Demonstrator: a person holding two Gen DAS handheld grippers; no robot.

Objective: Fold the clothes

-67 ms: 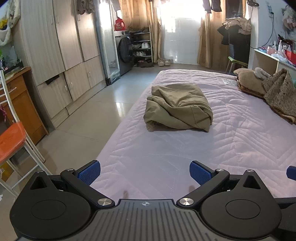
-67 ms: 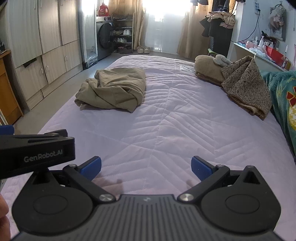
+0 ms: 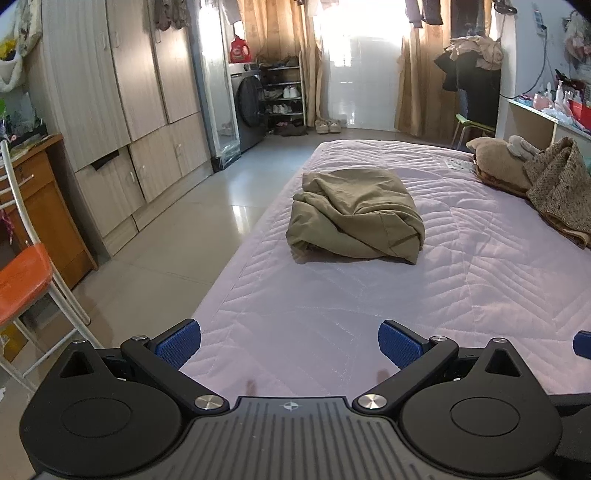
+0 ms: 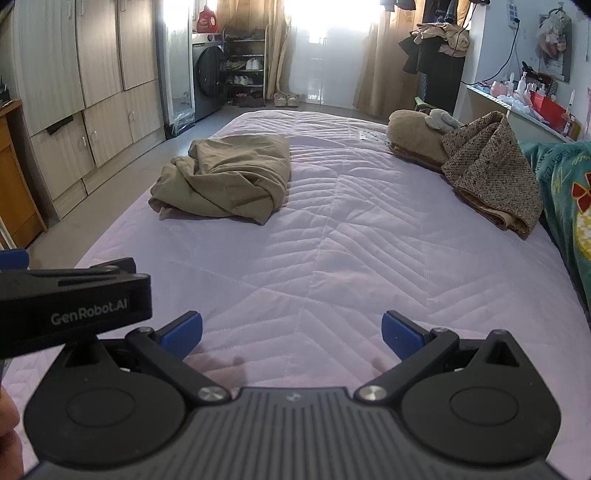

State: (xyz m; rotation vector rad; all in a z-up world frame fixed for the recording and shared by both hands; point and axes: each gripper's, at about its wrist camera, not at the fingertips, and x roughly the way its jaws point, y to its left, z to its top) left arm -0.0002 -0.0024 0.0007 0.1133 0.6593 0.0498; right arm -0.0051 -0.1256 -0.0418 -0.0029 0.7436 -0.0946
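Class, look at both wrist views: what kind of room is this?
Most likely a lived-in bedroom: a quilted bed with a crumpled khaki garment on it, a built-in wardrobe, and a shoe rack beside a washing machine.

Reading "GenRobot.AI" in pale letters on the black body of the left gripper, sitting just left of and above the right gripper and its left blue pad. Showing lettering along the edge of the teal blanket far off to the right, too small and tilted to make out. Showing a label on the red detergent bottle far ahead to the left, too blurred to read.
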